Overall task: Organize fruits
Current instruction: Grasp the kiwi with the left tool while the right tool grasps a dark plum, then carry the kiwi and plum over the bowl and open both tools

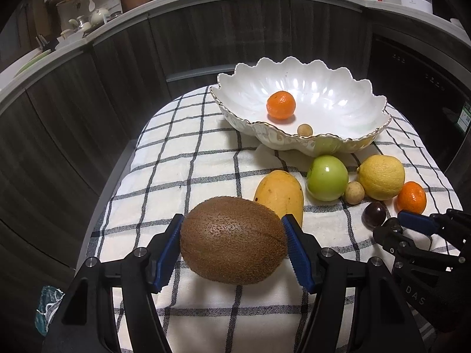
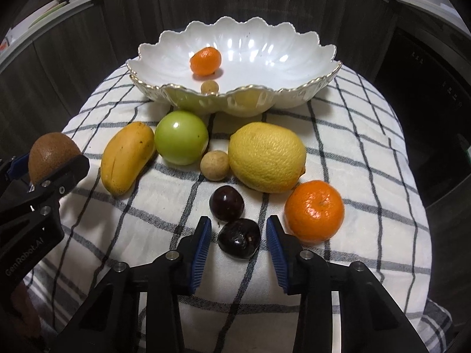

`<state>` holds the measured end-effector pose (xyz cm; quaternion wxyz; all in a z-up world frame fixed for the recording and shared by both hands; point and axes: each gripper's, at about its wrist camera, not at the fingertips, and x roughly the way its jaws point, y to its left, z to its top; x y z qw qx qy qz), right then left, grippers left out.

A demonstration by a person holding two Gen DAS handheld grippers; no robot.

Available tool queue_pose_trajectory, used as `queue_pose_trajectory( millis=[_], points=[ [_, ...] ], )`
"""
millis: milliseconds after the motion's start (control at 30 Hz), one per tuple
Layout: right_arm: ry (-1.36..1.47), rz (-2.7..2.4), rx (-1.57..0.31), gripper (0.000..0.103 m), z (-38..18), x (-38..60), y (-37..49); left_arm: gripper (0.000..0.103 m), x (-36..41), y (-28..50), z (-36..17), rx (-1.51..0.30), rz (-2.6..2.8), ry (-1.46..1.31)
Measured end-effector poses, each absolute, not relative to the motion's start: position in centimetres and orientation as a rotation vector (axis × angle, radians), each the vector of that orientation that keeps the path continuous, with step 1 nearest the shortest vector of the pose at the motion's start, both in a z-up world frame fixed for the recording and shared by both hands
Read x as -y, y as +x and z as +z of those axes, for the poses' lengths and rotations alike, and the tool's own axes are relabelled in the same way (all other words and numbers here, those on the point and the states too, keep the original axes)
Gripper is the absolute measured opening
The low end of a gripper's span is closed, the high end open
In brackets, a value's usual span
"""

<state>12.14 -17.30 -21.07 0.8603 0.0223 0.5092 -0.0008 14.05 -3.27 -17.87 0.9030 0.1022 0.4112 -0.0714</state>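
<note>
My left gripper [image 1: 232, 241] is shut on a brown kiwi [image 1: 233, 239], which also shows at the left of the right wrist view [image 2: 53, 158]. My right gripper [image 2: 239, 236] is open, its jaws on either side of a dark purple fruit [image 2: 239, 237], not touching it. A second dark fruit [image 2: 226, 203] lies just beyond. The white scalloped bowl [image 2: 294, 58] holds a mandarin [image 2: 205, 61] and a small tan longan [image 2: 210, 87]. On the cloth lie a mango [image 2: 126, 157], a green apple [image 2: 181, 137], a longan [image 2: 214, 165], a lemon [image 2: 267, 156] and a mandarin [image 2: 314, 210].
A checked cloth [image 2: 353, 135] covers the small table, whose edges drop off on all sides. Dark cabinets [image 1: 206, 35] curve behind it under a counter with pans and bottles.
</note>
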Motion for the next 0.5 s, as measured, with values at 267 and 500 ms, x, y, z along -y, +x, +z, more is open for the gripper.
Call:
queue_pose_trajectory(
  millis=[267,500],
  points=[
    [0.059,0.009,-1.072,0.032,-21.3,17.4,12.0,0.065,3.3,14.0,-17.8,-0.847,-0.150,0.212],
    [0.070,0.021,-1.032,0.032,-19.4,17.5,11.6,0.065,3.6,13.6,-16.9,-0.828,-0.158,0.209]
  ],
)
